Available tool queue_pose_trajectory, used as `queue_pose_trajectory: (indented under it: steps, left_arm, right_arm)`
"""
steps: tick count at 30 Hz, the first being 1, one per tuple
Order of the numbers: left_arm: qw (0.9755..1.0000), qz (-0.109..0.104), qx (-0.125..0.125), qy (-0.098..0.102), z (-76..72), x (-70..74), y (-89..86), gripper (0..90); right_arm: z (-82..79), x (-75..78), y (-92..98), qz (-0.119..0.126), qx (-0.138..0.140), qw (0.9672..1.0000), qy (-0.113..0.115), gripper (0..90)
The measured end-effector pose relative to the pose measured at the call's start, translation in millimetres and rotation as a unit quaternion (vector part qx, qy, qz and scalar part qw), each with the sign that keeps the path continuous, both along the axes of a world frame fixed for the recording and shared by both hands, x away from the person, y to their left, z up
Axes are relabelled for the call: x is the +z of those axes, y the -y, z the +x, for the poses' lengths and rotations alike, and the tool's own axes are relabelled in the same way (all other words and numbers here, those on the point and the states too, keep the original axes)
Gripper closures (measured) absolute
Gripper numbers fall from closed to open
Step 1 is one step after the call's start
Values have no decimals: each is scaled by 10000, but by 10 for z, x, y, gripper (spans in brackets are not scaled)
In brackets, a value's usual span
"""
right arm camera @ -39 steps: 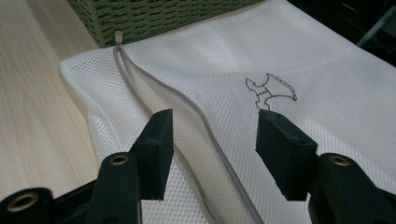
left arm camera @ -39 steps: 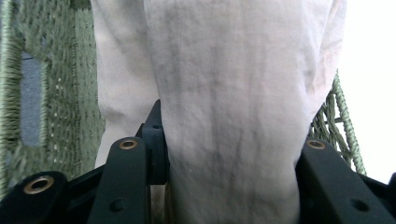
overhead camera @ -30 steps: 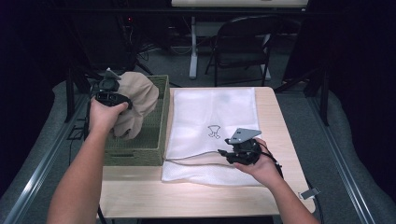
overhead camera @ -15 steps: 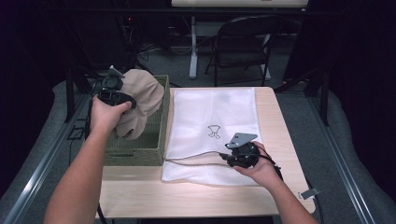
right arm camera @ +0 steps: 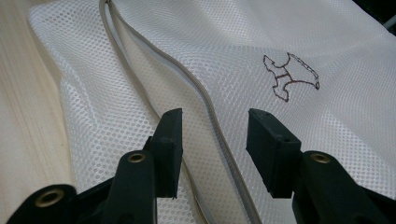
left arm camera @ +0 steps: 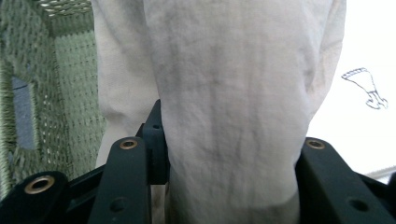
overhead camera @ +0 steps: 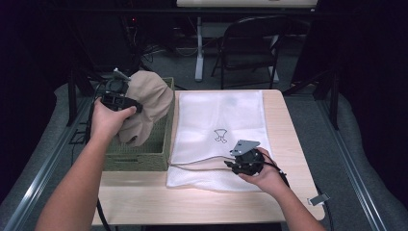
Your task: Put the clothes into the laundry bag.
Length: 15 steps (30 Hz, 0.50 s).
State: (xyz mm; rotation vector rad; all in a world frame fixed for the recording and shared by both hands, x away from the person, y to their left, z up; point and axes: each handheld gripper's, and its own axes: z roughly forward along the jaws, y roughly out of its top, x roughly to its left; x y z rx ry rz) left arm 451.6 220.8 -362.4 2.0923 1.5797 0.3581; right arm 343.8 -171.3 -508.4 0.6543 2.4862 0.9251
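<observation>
The beige cloth [overhead camera: 146,107] hangs over the basket [overhead camera: 139,155], pinched in the left gripper [overhead camera: 126,98]. The right gripper [overhead camera: 234,166], jaws spread and just closing, straddles the mesh bag [overhead camera: 219,115] zipper [right arm camera: 196,93]. Loading step, judging by this; next, open the bag mouth and carry the cloth across

The left gripper [overhead camera: 126,98] has lifted the beige cloth [overhead camera: 146,103] slightly higher above the green basket [overhead camera: 144,156]; the right gripper [overhead camera: 239,162] jaws have just been closing over the mesh bag [overhead camera: 219,115].
</observation>
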Motion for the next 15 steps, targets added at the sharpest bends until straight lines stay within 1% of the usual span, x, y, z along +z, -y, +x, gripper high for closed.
queue_pose_trajectory:
  steps: [1, 2, 4, 5, 6, 8, 15]
  left_arm:
    - [10000, -14, -47, -7, -13, 8, 4, 561]
    - [10000, -46, -55, -5, -26, 14, 10, 561]
    - [9999, -41, -115, 6, -49, 26, 15, 561]
    - [9999, -35, -147, -3, -66, 33, 20, 561]
    - [9999, -30, -170, -7, -82, 37, 26, 560]
    - [9998, -23, -220, 14, -112, 43, 33, 561]
    - [9989, -163, -443, 72, -258, 29, 96, 561]
  right_arm:
    - [2, -10, -5, 25, -17, 10000, -9, 556]
    - [18, -19, -8, 10, -9, 10000, -73, 556]
    - [26, -33, -12, 9, -7, 10000, -79, 556]
    - [31, -36, -11, -35, 0, 10000, -75, 556]
    - [35, -47, -18, -1, -2, 10000, -72, 556]
    - [37, -53, -22, -14, -8, 10000, -87, 556]
    - [57, -73, -37, -78, -19, 10000, -55, 556]
